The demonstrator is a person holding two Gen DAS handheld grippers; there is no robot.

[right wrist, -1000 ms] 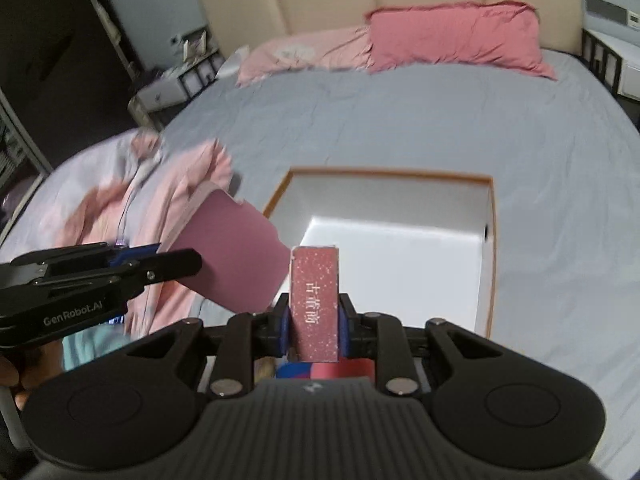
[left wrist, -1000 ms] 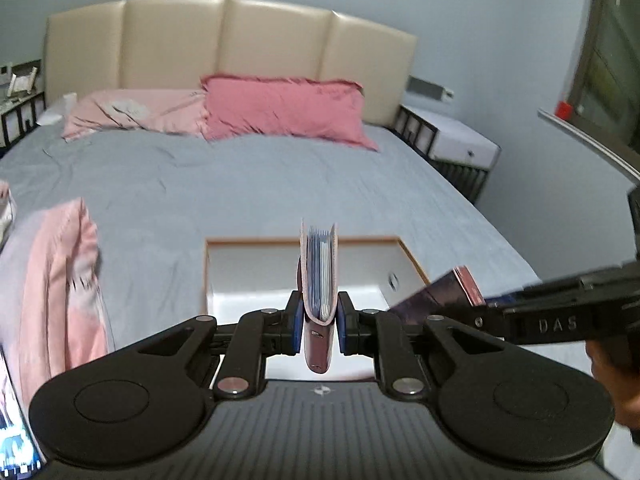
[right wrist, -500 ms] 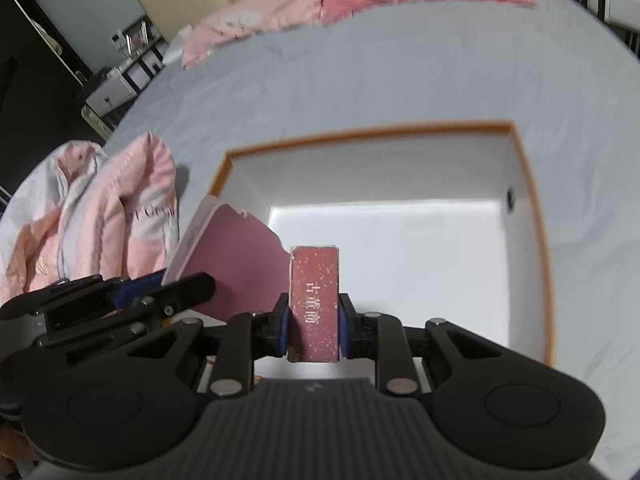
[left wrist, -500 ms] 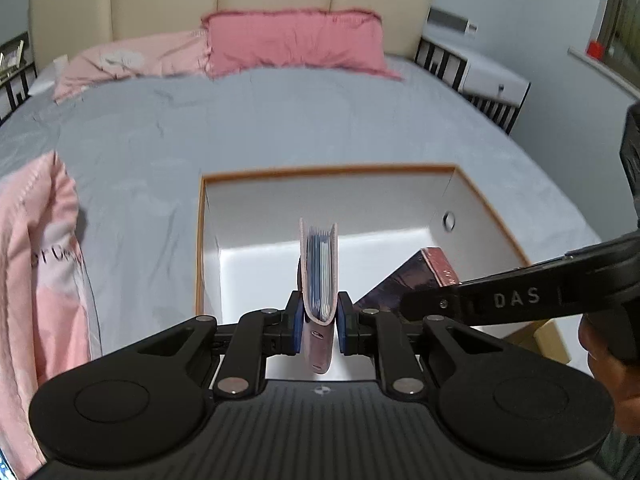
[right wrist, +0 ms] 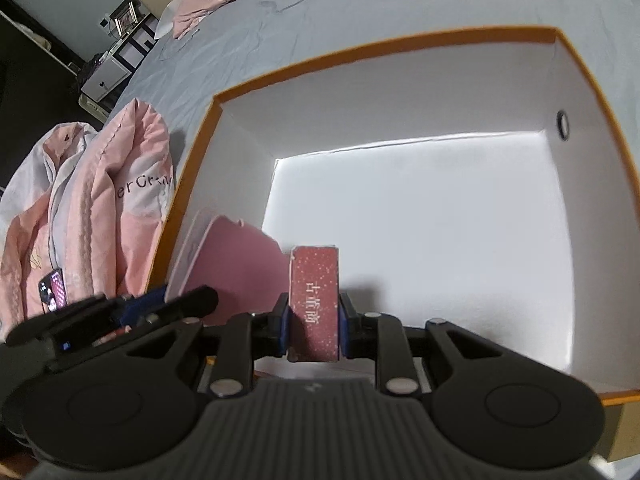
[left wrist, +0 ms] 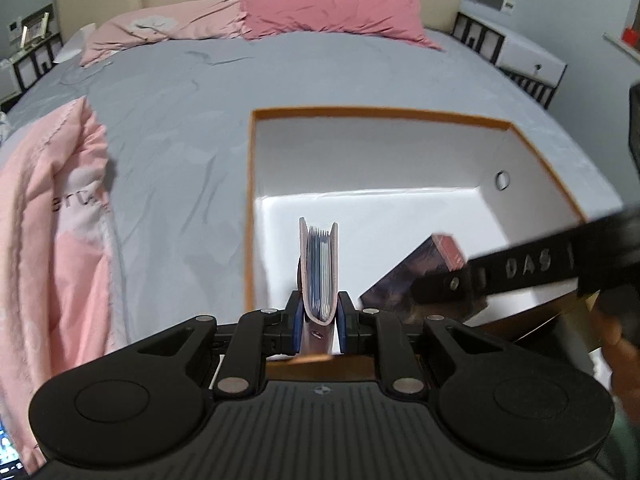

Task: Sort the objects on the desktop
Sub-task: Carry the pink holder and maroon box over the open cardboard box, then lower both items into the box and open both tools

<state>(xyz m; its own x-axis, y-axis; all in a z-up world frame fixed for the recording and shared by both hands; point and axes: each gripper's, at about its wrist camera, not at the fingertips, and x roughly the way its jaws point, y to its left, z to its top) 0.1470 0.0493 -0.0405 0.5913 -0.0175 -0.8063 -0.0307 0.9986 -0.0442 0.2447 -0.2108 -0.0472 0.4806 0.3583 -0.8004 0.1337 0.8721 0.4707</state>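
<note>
Two grippers, left (left wrist: 318, 316) clamping a card holder (left wrist: 319, 268), right (right wrist: 314, 330) a red box (right wrist: 315, 300), above a carton (right wrist: 400, 60) (grey bed (left wrist: 180, 120)).

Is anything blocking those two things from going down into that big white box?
Nothing visible does. The box is open-topped and its white floor looks bare. The pink card holder and the red box, each clamped in a gripper, sit over its near edge, side by side.

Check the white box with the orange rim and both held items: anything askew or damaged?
Nothing stands out. The white cardboard box looks intact; the pink card wallet and red carton sit upright, squarely clamped.
</note>
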